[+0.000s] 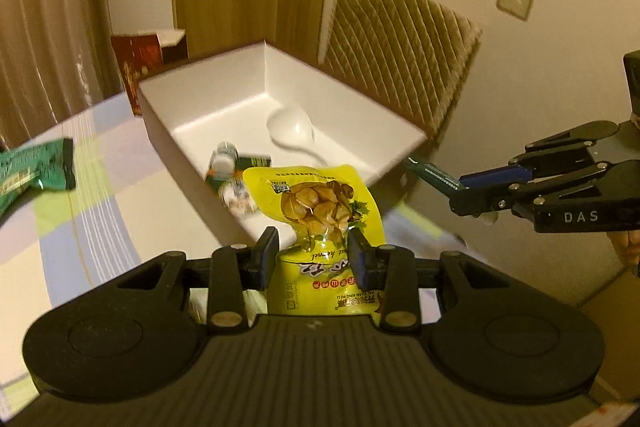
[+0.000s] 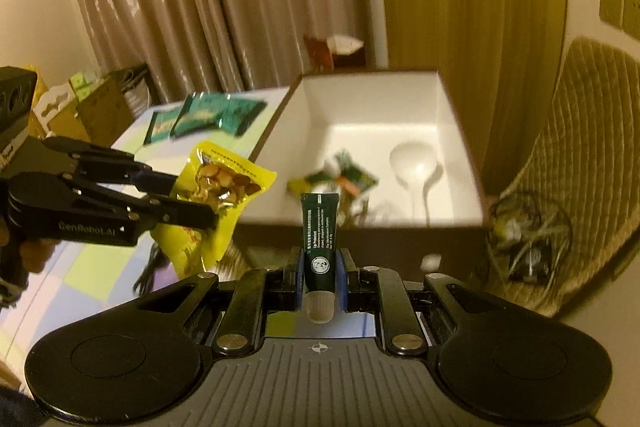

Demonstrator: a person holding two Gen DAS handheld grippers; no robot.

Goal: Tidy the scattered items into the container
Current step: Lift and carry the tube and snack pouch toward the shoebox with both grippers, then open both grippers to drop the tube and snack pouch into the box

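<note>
My left gripper (image 1: 316, 253) is shut on the lower part of a yellow snack pouch (image 1: 316, 199), held upright in the air just before the white box (image 1: 208, 95). The right wrist view shows that gripper (image 2: 192, 201) and pouch (image 2: 224, 179) to the left of the box (image 2: 360, 99). My right gripper (image 2: 320, 267) is shut on a dark green tube (image 2: 320, 231), cap towards the camera, in front of the box's near wall. From the left wrist view it (image 1: 460, 193) hangs to the right of the box. A white spoon (image 2: 414, 163) and several small items (image 2: 340, 175) lie inside.
Green packets (image 2: 212, 115) lie on the checked tablecloth (image 1: 100, 219) left of the box. A quilted chair (image 1: 400, 47) stands behind the box, with a red carton (image 1: 138, 67) behind its far left corner. Tangled cables (image 2: 528, 231) lie on the chair seat at the right. Curtains hang at the back.
</note>
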